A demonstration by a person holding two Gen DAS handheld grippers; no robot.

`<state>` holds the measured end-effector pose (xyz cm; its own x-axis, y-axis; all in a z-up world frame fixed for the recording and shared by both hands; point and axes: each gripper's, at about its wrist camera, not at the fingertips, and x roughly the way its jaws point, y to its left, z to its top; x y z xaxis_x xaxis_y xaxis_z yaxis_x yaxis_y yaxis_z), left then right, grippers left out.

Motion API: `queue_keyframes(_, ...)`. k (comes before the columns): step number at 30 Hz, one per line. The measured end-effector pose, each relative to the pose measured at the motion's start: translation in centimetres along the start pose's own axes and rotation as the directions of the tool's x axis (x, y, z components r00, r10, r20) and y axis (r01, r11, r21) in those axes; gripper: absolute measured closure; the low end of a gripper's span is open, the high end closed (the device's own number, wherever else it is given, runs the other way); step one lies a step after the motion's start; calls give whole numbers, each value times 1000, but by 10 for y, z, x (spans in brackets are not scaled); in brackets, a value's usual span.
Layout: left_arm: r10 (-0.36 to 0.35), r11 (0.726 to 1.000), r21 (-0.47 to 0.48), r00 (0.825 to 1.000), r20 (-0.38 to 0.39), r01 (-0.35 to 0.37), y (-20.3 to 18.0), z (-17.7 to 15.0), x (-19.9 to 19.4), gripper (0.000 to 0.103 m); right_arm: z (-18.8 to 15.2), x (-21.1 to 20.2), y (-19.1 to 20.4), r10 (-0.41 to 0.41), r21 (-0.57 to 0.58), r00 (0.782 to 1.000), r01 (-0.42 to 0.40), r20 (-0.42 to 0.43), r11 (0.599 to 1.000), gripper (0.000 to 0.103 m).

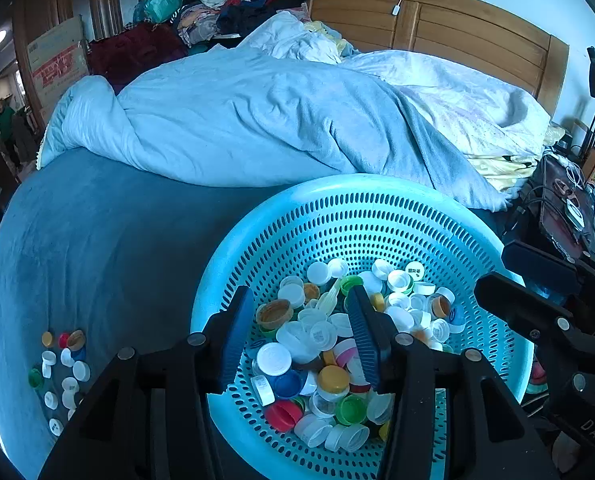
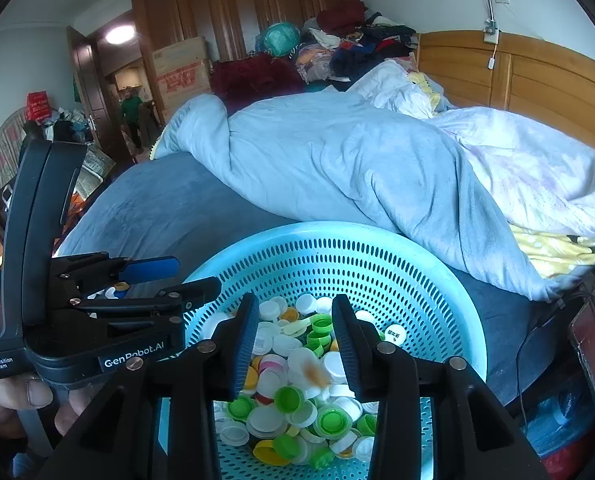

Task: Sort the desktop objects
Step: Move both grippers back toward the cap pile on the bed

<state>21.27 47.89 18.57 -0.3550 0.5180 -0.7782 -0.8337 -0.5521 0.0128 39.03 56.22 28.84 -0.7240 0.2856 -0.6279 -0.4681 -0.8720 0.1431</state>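
Blurred orange cap (image 2: 316,376), basket (image 2: 449,304) near rim cropped

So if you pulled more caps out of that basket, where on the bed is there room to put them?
The dark blue sheet lies bare between the basket, the rumpled duvet and the small group of loose caps. Inside the basket, caps crowd the bottom under both claws.

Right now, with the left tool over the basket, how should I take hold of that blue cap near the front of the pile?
Grip the blue cap across its round side wall, coming straight down from above. It lies open side up in the basket, its rim exposed, with a white cap and a yellow cap close beside it, so a sideways approach looks blocked. The left tool is already open above the pile.
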Motion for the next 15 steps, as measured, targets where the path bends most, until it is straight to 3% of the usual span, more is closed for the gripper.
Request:
queue_keyframes(4,-5,1000,13,1000,-6,6,0,-3,1,48,0,0,2,-7,0,1000,7,8,1000,42)
queue_keyframes(6,-7,1000,18,1000,-4,7,0,-5,2,48,0,-1,3,-13,2,1000,13,16,1000,30)
queue_keyframes(15,17,998,-55,1000,11,-16,42,-29,-9,48,1,-4,25,30,-25,999,-29,33,999,24)
